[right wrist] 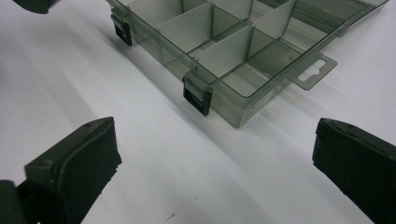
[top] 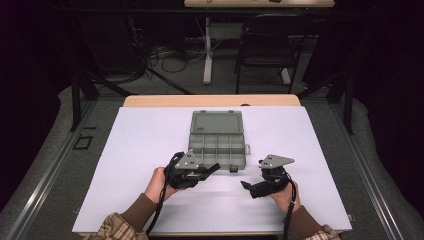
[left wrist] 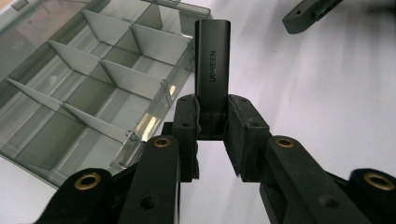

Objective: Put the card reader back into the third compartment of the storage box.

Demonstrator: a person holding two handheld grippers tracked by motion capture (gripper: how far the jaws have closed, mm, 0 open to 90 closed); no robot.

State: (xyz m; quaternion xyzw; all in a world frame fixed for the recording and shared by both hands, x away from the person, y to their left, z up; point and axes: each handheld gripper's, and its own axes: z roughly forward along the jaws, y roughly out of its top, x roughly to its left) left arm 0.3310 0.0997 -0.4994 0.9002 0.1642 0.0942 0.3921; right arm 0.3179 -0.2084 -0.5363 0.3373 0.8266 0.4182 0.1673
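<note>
A clear grey compartment box [top: 217,142] lies open on the white table, lid flat at the far side, its cells [left wrist: 93,84] bare. My left gripper [left wrist: 212,122] is shut on the lower end of a small black block [left wrist: 212,65] marked UGREEN, which sticks out past the fingertips beside the box's near corner. In the high view the left gripper [top: 209,169] points right along the box's front edge. My right gripper [right wrist: 215,158] stands open, nothing between its pads [right wrist: 79,158], aimed at the box's front wall [right wrist: 224,42]. It sits right of the left one [top: 246,186].
Two black latches [right wrist: 196,95] hang on the box's front wall, and a hang tab [right wrist: 313,70] juts from its side. The white sheet [top: 140,150] covers the table; its wooden far edge [top: 210,100] shows. A chair [top: 267,47] and cables stand beyond.
</note>
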